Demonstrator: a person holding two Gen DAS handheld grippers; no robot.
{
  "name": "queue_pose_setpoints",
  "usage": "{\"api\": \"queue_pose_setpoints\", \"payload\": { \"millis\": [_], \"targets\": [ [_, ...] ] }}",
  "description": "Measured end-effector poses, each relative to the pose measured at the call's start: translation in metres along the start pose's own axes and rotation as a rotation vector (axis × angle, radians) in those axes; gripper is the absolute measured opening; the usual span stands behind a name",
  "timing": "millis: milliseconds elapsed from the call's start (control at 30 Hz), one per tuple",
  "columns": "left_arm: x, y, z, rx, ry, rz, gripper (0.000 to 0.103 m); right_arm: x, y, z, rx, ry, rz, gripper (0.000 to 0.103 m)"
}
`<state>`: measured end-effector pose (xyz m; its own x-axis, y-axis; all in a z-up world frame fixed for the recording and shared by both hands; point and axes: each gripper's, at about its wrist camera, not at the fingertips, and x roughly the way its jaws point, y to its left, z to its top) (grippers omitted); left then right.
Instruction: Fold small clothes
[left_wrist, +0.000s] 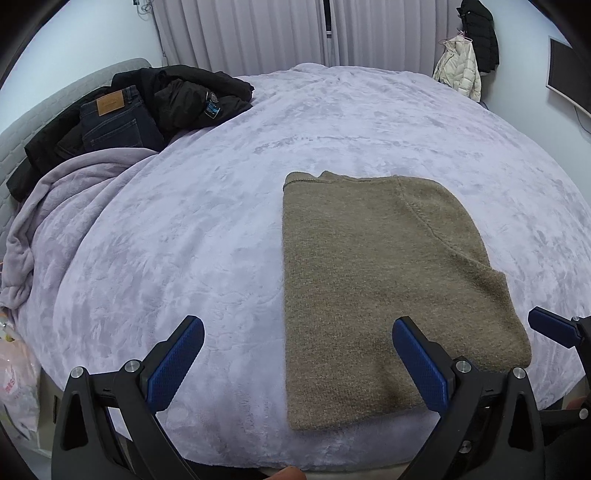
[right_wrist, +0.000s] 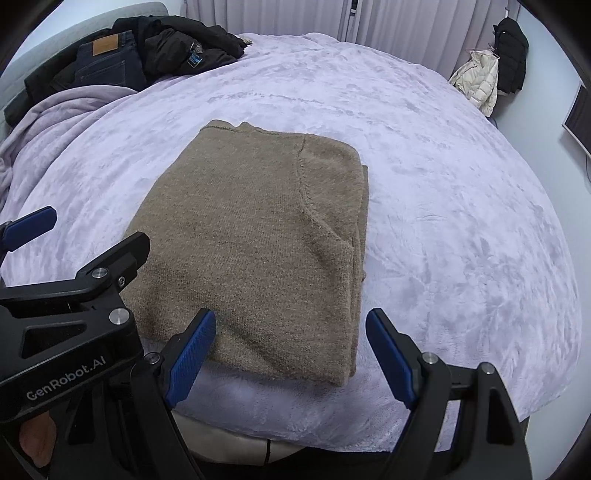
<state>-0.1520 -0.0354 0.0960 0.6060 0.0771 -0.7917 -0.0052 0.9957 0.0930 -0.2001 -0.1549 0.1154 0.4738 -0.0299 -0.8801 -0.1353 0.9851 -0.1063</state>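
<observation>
Bed, lilac fleece cover; folded tan sweater, jeans, black jacket.

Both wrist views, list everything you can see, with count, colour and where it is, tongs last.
Sweater: one, tan-brown knit, folded flat on the near part of the bed.
Bed cover: one, pale lilac plush, spread over the bed.
Loose blanket: one, lilac, bunched at the bed's left side.
Jeans: one pair, dark blue with a tan patch, far left on the bed.
Black jacket: one, lying beside the jeans.
Cream puffer coat: one, hanging far right.
Black coat: one, hanging above the cream one.
Curtains: pale, behind the bed.
Left tongs: blue pads, open, over the sweater's near left edge.
Right tongs: blue pads, open, over its near right corner.
</observation>
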Motion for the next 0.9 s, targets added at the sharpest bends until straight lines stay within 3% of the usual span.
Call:
{"api": "queue_pose_setpoints", "payload": {
  "millis": [900],
  "targets": [
    [0.003, 0.0057, 0.0013, -0.021, 0.016, 0.001, 0.102, 0.0007, -0.0001, -0.0005, 0.011, 0.003, 0.006, 0.086]
  ]
}}
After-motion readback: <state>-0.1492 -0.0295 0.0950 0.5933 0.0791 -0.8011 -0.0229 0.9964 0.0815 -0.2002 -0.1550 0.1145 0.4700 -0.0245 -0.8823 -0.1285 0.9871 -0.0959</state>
